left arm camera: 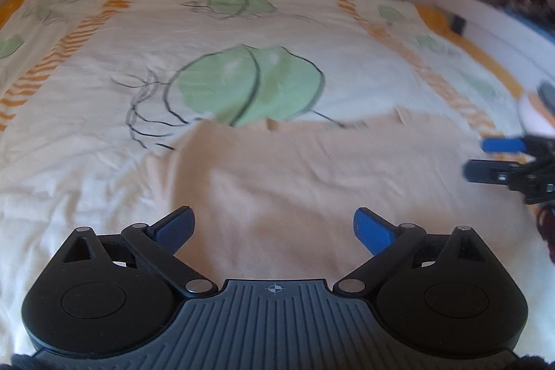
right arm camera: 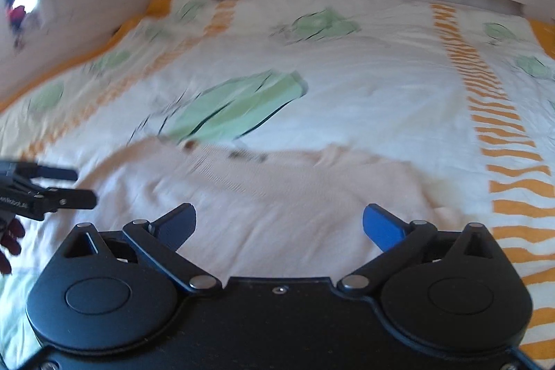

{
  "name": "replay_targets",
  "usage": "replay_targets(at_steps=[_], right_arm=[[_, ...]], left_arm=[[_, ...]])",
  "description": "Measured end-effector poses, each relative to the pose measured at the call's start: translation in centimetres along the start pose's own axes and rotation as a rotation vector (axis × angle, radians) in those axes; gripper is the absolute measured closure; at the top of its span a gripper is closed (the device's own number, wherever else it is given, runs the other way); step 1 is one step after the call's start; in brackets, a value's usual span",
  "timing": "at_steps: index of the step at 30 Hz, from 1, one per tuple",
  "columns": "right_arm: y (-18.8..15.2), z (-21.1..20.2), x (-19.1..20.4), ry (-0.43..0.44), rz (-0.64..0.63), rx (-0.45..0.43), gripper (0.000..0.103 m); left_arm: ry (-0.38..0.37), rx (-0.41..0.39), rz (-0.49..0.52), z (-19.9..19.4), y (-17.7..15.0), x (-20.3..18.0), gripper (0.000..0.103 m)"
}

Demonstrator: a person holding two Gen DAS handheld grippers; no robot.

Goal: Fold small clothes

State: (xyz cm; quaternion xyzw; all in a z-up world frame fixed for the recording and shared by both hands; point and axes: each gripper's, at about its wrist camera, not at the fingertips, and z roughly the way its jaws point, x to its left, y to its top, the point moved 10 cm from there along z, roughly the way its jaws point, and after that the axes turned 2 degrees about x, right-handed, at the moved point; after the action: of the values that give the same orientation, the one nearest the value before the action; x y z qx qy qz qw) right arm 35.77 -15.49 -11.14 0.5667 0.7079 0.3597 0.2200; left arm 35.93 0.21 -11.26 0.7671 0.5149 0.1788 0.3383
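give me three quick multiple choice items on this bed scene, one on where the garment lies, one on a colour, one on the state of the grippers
1. Where does the peach garment lie?
A. flat on the bedspread, just ahead of both grippers
B. hanging over the headboard
C. lifted in the air between the fingers

2. What colour are the big leaf prints on the bedspread?
A. red
B. green
C. purple

3. How do the left gripper and the right gripper stand?
A. both shut on the garment
B. one shut, one open
C. both open, nothing between the fingers

Answers:
1 A: the garment lies spread on the cover in front of each gripper in both wrist views.
2 B: the large leaf shapes are pale green with dark outlines.
3 C: each pair of blue fingers stands wide apart with only cloth lying beyond them.
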Motion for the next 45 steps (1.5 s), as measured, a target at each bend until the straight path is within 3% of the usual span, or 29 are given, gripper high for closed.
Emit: replay_targets(at_steps=[3,6,11,15,20,25,31,35,40,45], right_arm=[[-0.6,1.6,2.1,0.003,-0.100,0.059,0.000],[-0.7,3.9,2.2,-0.026,-0.121,0.121,0.000],[0.2,7.0,-1.1,-0.097,-0.023,0.172,0.000],[0.9,8.5,-3.7,-0.104,0.091,0.190,0.000],[1.1,8.9,-4.8,-0.127,0.135,0.187,0.000],[2.2,6.3,-4.8,-0.081,0.183,0.113,0.000],[-0.3,1.9,-3.4,-0.063,0.097,0.086,0.000],[-3.1,1.0,-3.0,-0.132,-0.033,0.127,0.000],[-3.9,-1.0,-3.1,-0.175,-0.090,0.083,0.000],[-3.7,-1.7,-2.3,-0.140,-0.098,0.028,0.000]], left_arm=[[0.011,0.036,0.081,1.2,-1.1,-1.4,0.001],[0.039,0.086,0.085,3.1,-1.7,-1.2,0.001],[0.082,0.089,0.034,4.7,-0.7,0.6,0.001],[0.098,0.098,-0.016,5.6,0.4,2.0,0.000],[0.108,0.122,-0.078,6.7,1.1,3.4,0.000],[0.112,0.097,-0.109,5.6,2.3,3.4,0.001],[0.087,0.096,-0.006,5.4,3.3,0.9,0.000],[0.122,0.172,-0.030,8.8,2.7,2.4,0.000],[0.116,0.202,-0.070,9.2,3.8,2.9,0.000],[0.084,0.098,-0.094,5.1,4.9,0.1,0.000]])
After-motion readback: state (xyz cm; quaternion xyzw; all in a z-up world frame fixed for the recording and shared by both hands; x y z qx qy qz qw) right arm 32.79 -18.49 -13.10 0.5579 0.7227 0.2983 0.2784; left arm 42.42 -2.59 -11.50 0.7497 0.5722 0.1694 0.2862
